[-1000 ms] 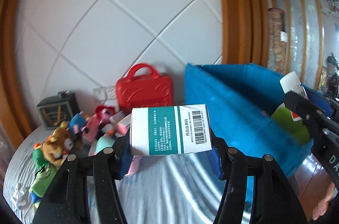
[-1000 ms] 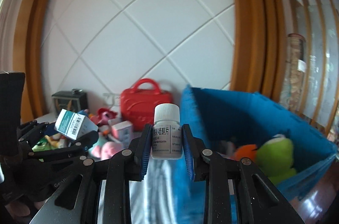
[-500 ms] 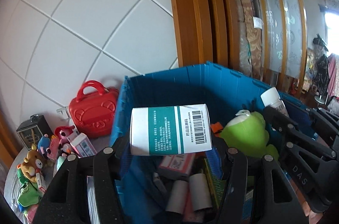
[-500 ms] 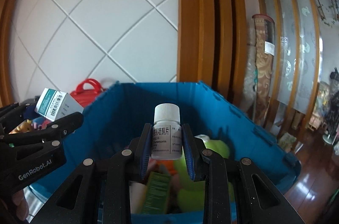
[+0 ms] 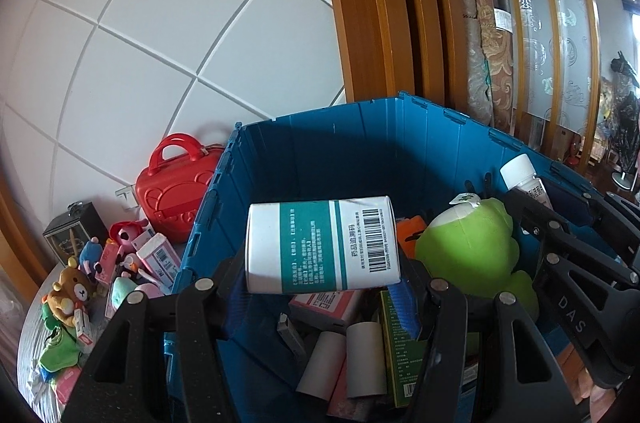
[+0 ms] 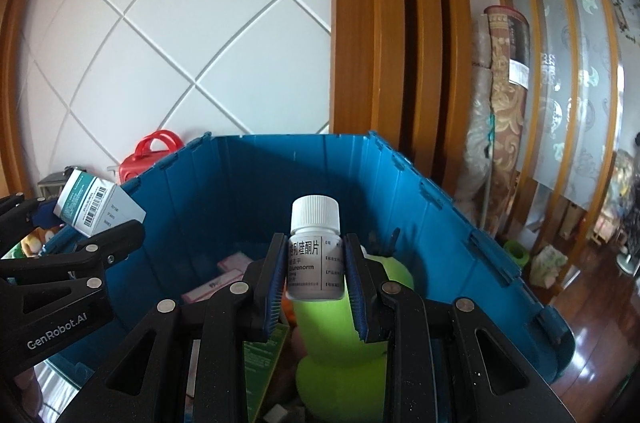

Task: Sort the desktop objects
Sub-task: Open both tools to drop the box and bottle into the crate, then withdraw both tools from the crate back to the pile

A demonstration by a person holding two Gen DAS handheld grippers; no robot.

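Observation:
My left gripper [image 5: 322,275] is shut on a white and teal medicine box [image 5: 322,250] with a barcode, held level over the open blue crate [image 5: 360,143]. The same medicine box [image 6: 98,209] shows at the left in the right wrist view. My right gripper [image 6: 316,281] is shut on a small white pill bottle [image 6: 315,251] with a white cap, upright, also above the blue crate [image 6: 260,175]. The pill bottle [image 5: 524,177] appears at the right in the left wrist view. Inside the crate lie a green plush toy [image 5: 472,243], cardboard rolls [image 5: 344,359] and boxes.
A red toy suitcase [image 5: 176,179] stands by the wall left of the crate. Plush toys [image 5: 72,293], small boxes [image 5: 158,257] and a dark clock [image 5: 74,227] crowd the round table at the left. Wooden frames [image 6: 384,43] and rolled rugs [image 6: 500,111] stand behind the crate.
Both grippers have swung right from over the table to above the blue crate, each still holding its item. The crate's inside has come into view below them.

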